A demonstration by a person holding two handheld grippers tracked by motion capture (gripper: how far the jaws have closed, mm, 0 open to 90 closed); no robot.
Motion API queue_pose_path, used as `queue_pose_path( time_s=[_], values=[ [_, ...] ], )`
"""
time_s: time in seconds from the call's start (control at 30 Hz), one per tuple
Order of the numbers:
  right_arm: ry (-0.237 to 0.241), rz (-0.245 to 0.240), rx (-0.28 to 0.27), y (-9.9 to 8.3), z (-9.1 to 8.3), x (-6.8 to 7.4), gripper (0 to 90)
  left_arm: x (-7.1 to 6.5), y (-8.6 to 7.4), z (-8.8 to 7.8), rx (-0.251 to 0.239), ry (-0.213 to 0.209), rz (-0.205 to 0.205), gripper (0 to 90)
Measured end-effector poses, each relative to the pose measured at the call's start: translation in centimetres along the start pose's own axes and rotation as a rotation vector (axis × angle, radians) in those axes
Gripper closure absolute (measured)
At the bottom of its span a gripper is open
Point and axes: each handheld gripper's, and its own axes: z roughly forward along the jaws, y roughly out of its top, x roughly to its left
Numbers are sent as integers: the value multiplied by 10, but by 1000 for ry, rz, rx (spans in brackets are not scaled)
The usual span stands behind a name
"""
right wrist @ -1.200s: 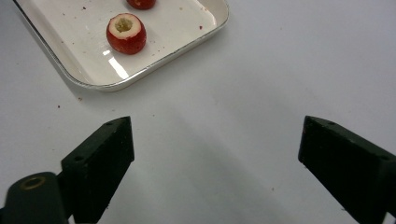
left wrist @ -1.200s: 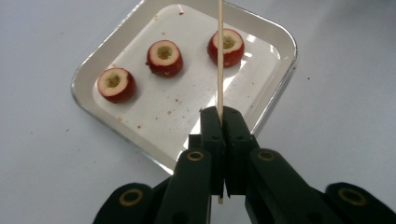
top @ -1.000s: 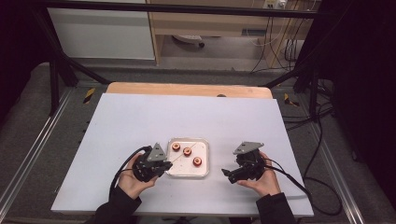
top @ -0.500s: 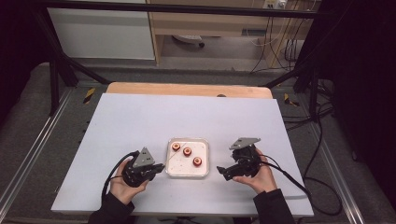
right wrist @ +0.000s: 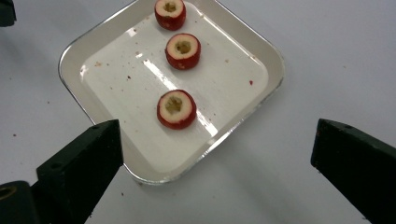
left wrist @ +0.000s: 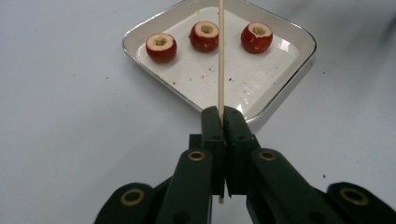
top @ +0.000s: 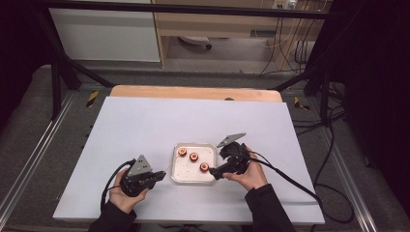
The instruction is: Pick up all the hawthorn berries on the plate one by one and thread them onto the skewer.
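High view, landmark: I place everything off the tray (top: 194,180).
Left gripper (left wrist: 223,116): clamped on a thin wooden stick (left wrist: 221,56), its long axis aimed at the tray.
Right gripper (right wrist: 215,154): jaws wide, nothing held, at the tray's near edge.
Nearest fruit (right wrist: 176,109): cored piece just ahead of my right gripper, probably its target.

Three cored fruits (top: 194,156) lie in a row in the tray (top: 185,176), mid-table (top: 145,121), between both grippers.
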Motion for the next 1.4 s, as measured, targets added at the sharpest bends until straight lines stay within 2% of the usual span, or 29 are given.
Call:
queue_pose_path(
  time_s=[0.1,0.13,0.2,0.23,0.3,0.43,0.47,0.5,0.53,0.67,0.77,0.93,1.13,1.17,1.4],
  values=[
    [15,-3,2,6,3,2,67,1,-1,1,4,2,-2,885],
    [30,7,11,11,8,2,101,2,-2,1,6,1,-7,885],
    [38,18,51,16,12,3,124,2,-3,2,10,2,-9,885],
    [38,18,51,16,12,3,124,2,-4,2,12,2,-9,885],
    [57,38,91,24,18,4,187,1,-4,3,13,6,-8,885],
    [75,35,133,31,22,7,247,2,-5,3,11,8,-10,885],
    [80,31,164,35,26,8,275,2,-5,3,11,8,-11,885],
    [80,31,164,35,26,8,275,2,-5,3,11,5,-12,885],
    [95,38,193,37,31,8,309,1,-5,4,12,5,-11,885],
    [122,65,235,39,41,5,362,2,-5,4,12,4,-14,885],
    [123,75,260,39,46,3,402,2,-5,4,13,5,-12,885],
    [141,81,263,38,50,3,475,2,-5,4,16,4,-12,885],
    [152,93,282,38,54,3,522,1,-5,6,24,3,-15,885],
    [157,106,280,38,54,4,524,1,-5,6,25,3,-15,885],
    [152,100,301,36,59,3,565,1,-5,6,23,4,-15,885]
  ],
)
